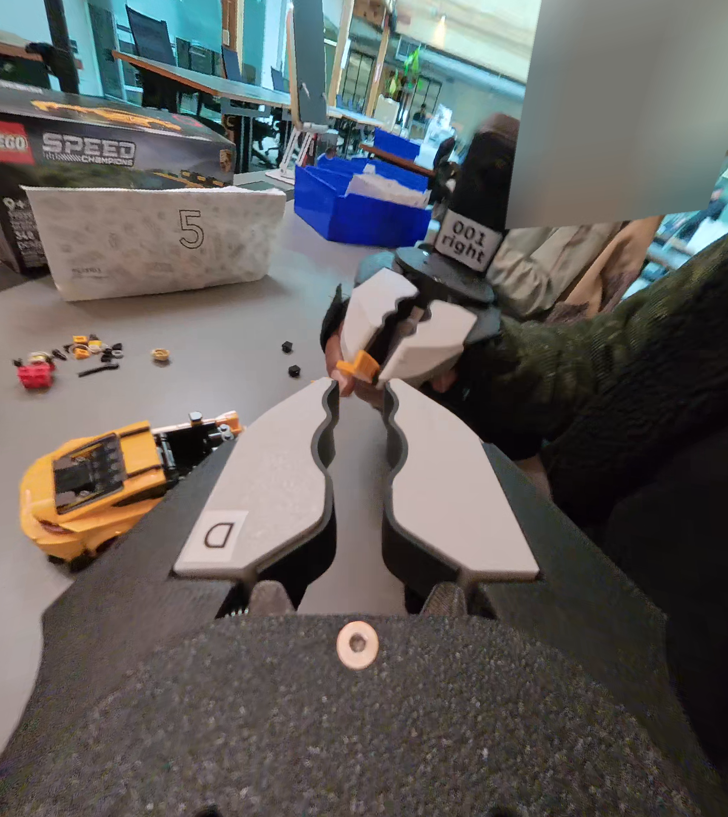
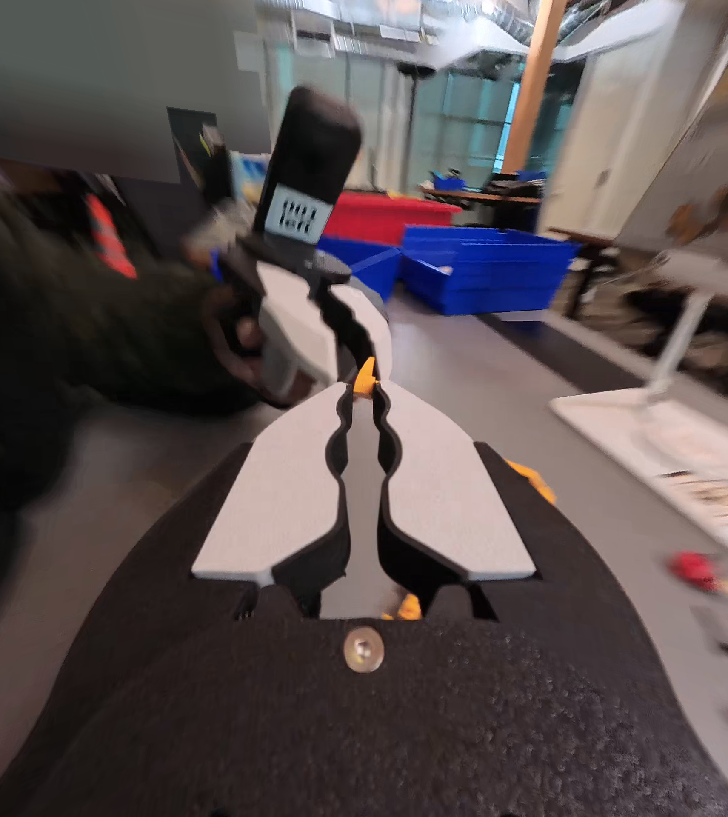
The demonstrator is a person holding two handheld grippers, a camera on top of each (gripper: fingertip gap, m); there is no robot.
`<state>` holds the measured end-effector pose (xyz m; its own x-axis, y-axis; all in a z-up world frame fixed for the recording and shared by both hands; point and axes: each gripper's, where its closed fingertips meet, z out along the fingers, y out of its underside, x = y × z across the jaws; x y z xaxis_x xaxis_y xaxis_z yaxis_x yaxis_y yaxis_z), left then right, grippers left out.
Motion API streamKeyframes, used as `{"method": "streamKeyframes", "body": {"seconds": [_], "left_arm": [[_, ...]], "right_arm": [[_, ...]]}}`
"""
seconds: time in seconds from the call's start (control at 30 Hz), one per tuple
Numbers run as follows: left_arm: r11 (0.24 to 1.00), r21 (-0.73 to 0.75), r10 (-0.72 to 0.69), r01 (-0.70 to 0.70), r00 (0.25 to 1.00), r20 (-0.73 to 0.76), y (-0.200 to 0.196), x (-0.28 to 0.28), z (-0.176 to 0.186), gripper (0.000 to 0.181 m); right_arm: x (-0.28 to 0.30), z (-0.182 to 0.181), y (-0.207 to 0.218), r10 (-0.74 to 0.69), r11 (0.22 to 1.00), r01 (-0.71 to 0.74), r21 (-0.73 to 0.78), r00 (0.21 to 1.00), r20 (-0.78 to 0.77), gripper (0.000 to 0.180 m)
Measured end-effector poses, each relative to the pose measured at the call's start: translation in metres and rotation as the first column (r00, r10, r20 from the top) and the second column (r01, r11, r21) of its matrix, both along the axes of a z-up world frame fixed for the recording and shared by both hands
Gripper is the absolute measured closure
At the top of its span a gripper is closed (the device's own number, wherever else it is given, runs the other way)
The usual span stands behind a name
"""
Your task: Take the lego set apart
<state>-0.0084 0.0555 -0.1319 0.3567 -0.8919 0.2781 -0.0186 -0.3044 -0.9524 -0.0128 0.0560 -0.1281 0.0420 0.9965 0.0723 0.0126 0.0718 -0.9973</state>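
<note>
An open-plan office or lab workspace: long desks and dark chairs stand far beyond the left tool, stacked blue bins and a red bin lie ahead of the right tool, with exposed ceiling ducts overhead.

We note matt grey fingers on a grainy black plastic body, one bright metal screw. The yellow car is glossy plastic. The table is smooth, matt grey; the numbered bag is paper.
</note>
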Motion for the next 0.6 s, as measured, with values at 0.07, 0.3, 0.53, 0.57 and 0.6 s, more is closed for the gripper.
{"method": "streamKeyframes", "body": {"seconds": [0.07,0.3,0.53,0.57,0.6], "left_arm": [[0.999,-0.054,-0.005,0.008,0.999,0.044,0.001,-0.002,-0.001,0.163],[0.986,-0.164,0.016,-0.006,0.998,0.062,0.005,0.001,-0.013,0.169],[0.980,-0.198,0.003,0.017,0.995,0.103,0.005,-0.002,-0.015,0.173],[0.985,-0.174,-0.006,0.020,0.996,0.084,0.005,-0.002,-0.015,0.173],[0.990,-0.137,-0.010,0.017,0.999,0.051,0.004,-0.003,-0.016,0.173]], "right_arm": [[-0.003,-0.006,-0.001,-0.055,0.991,0.049,0.126,0.998,0.044,0.171],[-0.006,-0.016,0.008,-0.288,0.834,0.190,0.518,0.951,0.116,0.172],[-0.008,-0.018,0.008,-0.373,0.703,0.204,0.682,0.921,0.109,0.171],[-0.008,-0.018,0.006,-0.350,0.733,0.198,0.651,0.930,0.112,0.171],[-0.009,-0.019,0.004,-0.316,0.778,0.184,0.601,0.941,0.121,0.169]]}}
